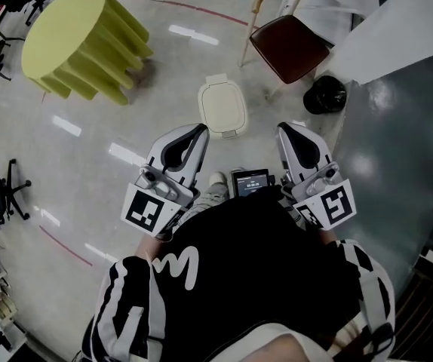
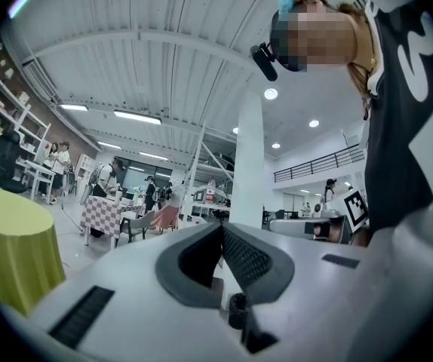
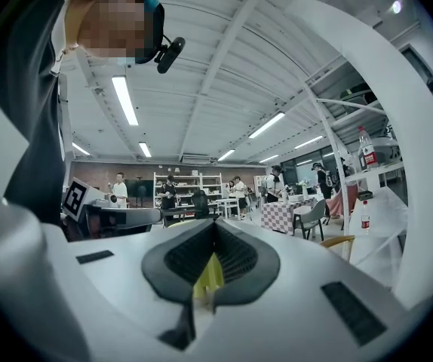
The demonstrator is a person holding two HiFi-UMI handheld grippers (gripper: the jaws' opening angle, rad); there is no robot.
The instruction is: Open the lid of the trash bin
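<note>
A small trash bin (image 1: 222,108) with a cream lid stands on the floor straight ahead in the head view, its lid down. My left gripper (image 1: 196,131) is held just below and left of the bin, apart from it, jaws shut with nothing between them. Level with it, my right gripper (image 1: 284,129) hangs to the bin's right, also shut and empty. Both gripper views look out across the hall; the left gripper (image 2: 220,228) and right gripper (image 3: 215,225) show their ribbed pads pressed together. The bin is hidden from both gripper views.
A round table under a yellow cloth (image 1: 81,40) stands at the far left. A chair with a brown seat (image 1: 288,47) and a black bag-like object (image 1: 324,94) sit right of the bin, below a white-draped table (image 1: 397,29). People stand far off in the hall (image 2: 111,183).
</note>
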